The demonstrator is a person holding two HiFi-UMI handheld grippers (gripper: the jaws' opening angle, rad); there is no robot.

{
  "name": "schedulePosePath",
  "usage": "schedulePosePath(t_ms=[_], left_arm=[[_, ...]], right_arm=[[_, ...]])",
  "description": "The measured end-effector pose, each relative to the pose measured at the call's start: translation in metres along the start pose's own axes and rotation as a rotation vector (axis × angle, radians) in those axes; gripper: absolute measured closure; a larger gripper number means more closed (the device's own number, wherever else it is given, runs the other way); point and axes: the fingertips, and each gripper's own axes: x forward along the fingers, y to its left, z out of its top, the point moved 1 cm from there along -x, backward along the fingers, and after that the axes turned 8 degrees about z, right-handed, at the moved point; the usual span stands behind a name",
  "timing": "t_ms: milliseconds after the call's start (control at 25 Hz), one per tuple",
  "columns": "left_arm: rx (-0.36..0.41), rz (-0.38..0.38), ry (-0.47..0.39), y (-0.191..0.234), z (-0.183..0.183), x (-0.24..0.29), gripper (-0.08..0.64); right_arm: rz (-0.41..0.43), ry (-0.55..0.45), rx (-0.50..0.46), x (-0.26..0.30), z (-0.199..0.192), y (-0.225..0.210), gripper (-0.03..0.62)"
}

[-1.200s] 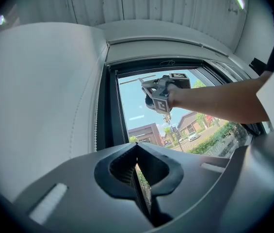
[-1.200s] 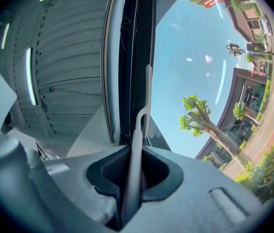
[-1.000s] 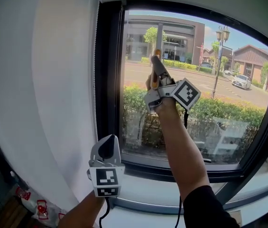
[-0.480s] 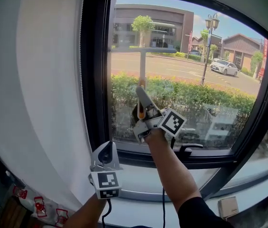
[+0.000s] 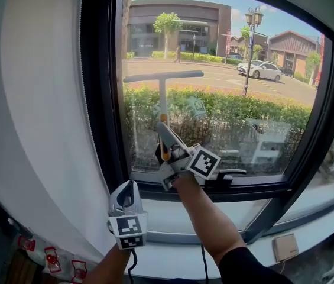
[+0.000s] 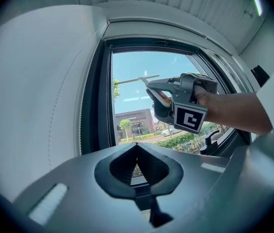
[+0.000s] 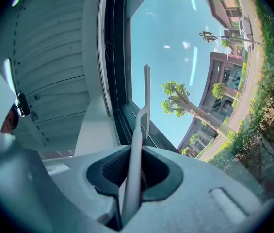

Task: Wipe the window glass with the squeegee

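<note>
At window glass (image 5: pixel 261 108), R tool (image 5: pixel 162 134) grips squeegee (image 5: pixel 162 93).

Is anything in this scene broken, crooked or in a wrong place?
Nothing stands out. The right gripper holds the squeegee upright by its handle, blade nearly level at the window glass. The left gripper hangs below, jaws together and empty. No crack or spill shows.

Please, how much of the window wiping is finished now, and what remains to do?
Done: the right gripper holds the squeegee, blade at the window glass. In hand: a stroke on the left part, blade near mid-height. Left, probably: the glass below it and the right side; no streaks show what is wiped. The left gripper is shut, empty.
</note>
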Motion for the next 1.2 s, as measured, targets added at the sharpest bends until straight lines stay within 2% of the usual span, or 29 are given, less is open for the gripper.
schedulePosePath(t_ms=[80, 160, 240, 400, 600, 800, 960, 1200], left_arm=[[0.013, -0.006, 0.003, -0.003, 0.0, 0.001, 0.541], [0.06, -0.013, -0.012, -0.005, 0.006, 0.004, 0.541], [0.095, -0.016, -0.052, -0.005, 0.024, 0.008, 0.541], [0.106, -0.007, -0.15, 0.008, 0.067, 0.015, 0.541], [0.119, -0.009, -0.26, -0.005, 0.137, 0.034, 0.541], [0.148, 0.048, -0.374, 0.001, 0.201, 0.043, 0.541], [0.176, 0.07, -0.419, -0.005, 0.233, 0.051, 0.541], [0.196, 0.097, -0.452, -0.013, 0.256, 0.048, 0.541]], right_arm=[[-0.001, 0.004, 0.005, -0.002, 0.001, 0.0, 0.548], [-0.002, 0.006, 0.005, -0.004, 0.003, 0.002, 0.548], [0.007, 0.007, -0.013, -0.004, 0.01, 0.008, 0.548], [0.046, 0.014, -0.093, 0.008, 0.034, 0.024, 0.548], [0.102, -0.028, -0.217, 0.019, 0.123, 0.053, 0.548], [0.16, -0.084, -0.272, 0.046, 0.198, 0.079, 0.548], [0.183, -0.078, -0.281, 0.063, 0.226, 0.084, 0.548], [0.173, -0.069, -0.248, 0.073, 0.238, 0.067, 0.548]])
